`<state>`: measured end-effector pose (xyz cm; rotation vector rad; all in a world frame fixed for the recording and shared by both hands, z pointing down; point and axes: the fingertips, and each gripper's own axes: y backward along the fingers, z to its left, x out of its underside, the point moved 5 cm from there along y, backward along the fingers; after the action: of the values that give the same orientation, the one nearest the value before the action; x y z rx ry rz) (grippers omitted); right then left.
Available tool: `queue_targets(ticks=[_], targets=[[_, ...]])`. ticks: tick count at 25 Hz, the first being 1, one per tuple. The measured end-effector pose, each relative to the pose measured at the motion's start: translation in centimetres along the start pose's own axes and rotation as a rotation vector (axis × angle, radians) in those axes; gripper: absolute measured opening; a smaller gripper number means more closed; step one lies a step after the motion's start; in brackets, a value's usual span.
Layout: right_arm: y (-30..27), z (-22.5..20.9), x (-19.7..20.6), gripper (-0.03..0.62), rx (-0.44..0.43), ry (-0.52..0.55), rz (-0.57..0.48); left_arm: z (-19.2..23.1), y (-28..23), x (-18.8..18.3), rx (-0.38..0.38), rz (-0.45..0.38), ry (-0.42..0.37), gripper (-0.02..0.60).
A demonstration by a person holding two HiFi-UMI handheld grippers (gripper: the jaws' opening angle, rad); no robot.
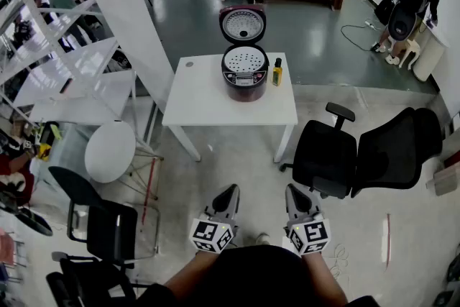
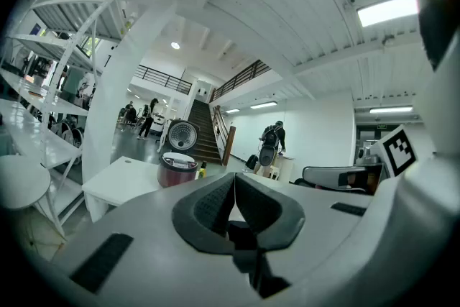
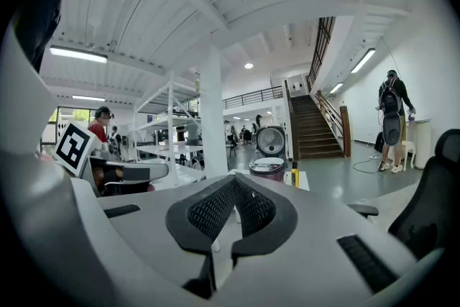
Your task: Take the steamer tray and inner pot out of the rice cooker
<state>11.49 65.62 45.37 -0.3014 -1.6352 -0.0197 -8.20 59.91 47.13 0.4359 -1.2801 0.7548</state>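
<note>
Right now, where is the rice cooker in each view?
Head view: rice cooker upper middle, on white table.
Left gripper view: rice cooker left of centre.
Right gripper view: rice cooker just right of centre.
Shared landmark: yellow bottle beside it.

No readable text in my views. Only square coded markers, no characters, on the left cube (image 1: 213,235) of my left gripper (image 1: 230,192) and the right cube (image 1: 309,235) of my right gripper (image 1: 293,190). Label on the bottle (image 1: 277,72) ahead, beside the rice cooker (image 1: 244,74): too small.
</note>
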Motion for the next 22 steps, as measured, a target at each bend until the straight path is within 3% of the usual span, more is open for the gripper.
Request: queue_targets(ticks=[9,18,22], targets=[[-0.2,-1.6,-0.4,0.000,0.007,-0.030,-0.035,2.0,0.1,-1.1,-0.045,-0.046,-0.012,0.005],[-0.4,-2.9,0.4,0.002,-0.017,-0.052,0.001,1.5,-0.3,-0.4,-0.014,-0.031,0.004,0.006],[-0.5,-3.6,0.7,0.005,-0.030,-0.037,0.026,2.0,-0.6,-0.3,-0.043,-0.033,-0.002,0.033]])
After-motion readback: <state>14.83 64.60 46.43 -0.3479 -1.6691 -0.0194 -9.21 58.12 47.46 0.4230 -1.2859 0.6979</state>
